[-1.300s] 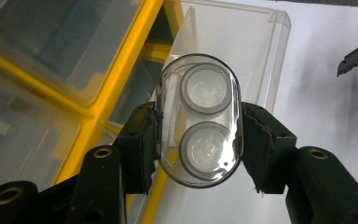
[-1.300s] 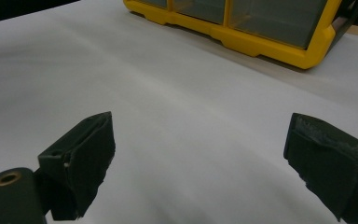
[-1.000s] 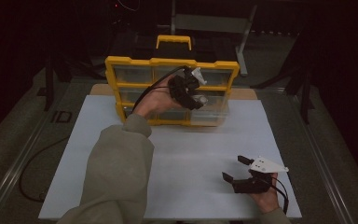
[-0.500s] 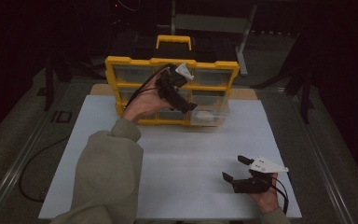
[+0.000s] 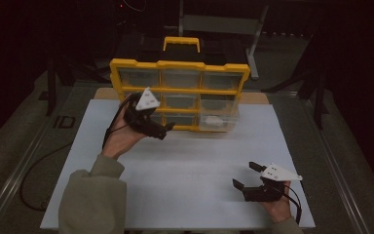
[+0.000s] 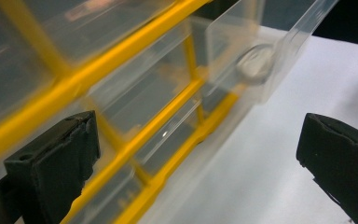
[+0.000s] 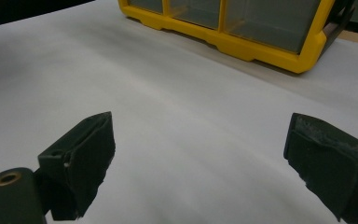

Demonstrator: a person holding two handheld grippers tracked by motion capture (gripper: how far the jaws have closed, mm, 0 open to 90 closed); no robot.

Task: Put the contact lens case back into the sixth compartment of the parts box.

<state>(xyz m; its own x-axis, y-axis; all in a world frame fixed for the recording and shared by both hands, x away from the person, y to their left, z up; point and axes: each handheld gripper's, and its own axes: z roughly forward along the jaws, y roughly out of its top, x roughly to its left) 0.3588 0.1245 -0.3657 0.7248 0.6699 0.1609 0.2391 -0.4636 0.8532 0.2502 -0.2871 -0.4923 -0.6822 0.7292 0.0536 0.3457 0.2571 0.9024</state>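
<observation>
Right now the left tongs (image 5: 168, 130) hang open and empty just in front of the yellow drawer box (image 5: 179, 65). Its clear drawer (image 5: 217, 122) juts out beyond them; a careless nudge could tip it off. The right tongs (image 5: 247, 176) rest open, well apart, low over the counter (image 5: 195, 161).

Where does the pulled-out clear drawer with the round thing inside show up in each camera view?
High view: clear drawer juts from the yellow organiser's lower right.
Left gripper view: drawer at upper right, past the open jaws.
Right gripper view: I cannot pick it out.
Shared landmark: the organiser's yellow frame.
</observation>
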